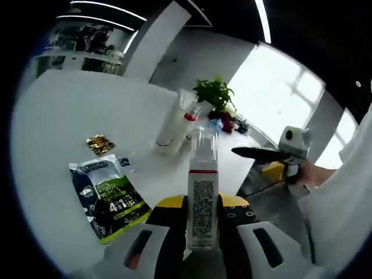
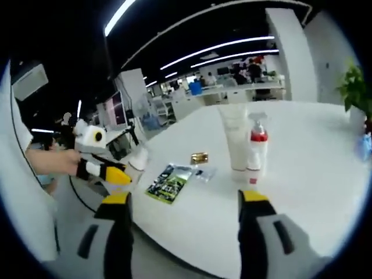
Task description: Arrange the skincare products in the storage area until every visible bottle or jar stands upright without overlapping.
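In the left gripper view, the left gripper (image 1: 202, 216) is rising from the bottom edge with its yellow-tipped black jaws pressing in on both sides of a slim white bottle with a clear cap and a red band (image 1: 203, 195), which is standing upright between them above the near edge of the round white table (image 1: 75, 116). Left of it, a dark flat sachet with green and white print (image 1: 108, 197) is lying on the table, and a small crumpled gold wrapper (image 1: 100, 143) is sitting just beyond it. Further back, a tall white tube (image 1: 170, 125) is standing cap-down, with a small white pump bottle with a red collar (image 1: 189, 120) just beside it on the right. A green potted plant (image 1: 214, 93) is standing behind them. At the right, the right gripper (image 1: 256, 153) is reaching in, a hand (image 1: 311, 173) holding it from behind; its jaws are showing edge-on, so their gap is hard to read here.

In the right gripper view, the left gripper (image 2: 119, 174) is showing at the left, held by a hand (image 2: 55, 161), with the bottle largely hidden behind its jaws. The sachet (image 2: 170, 183), the wrapper (image 2: 199, 157), the tube (image 2: 236, 139) and the pump bottle (image 2: 256, 148) are lying across the table (image 2: 302, 174). The right gripper (image 2: 185, 203) is hanging with its jaws spread wide, gripping nothing, near the table's edge. The plant (image 2: 357, 87) is being cut off at the right.
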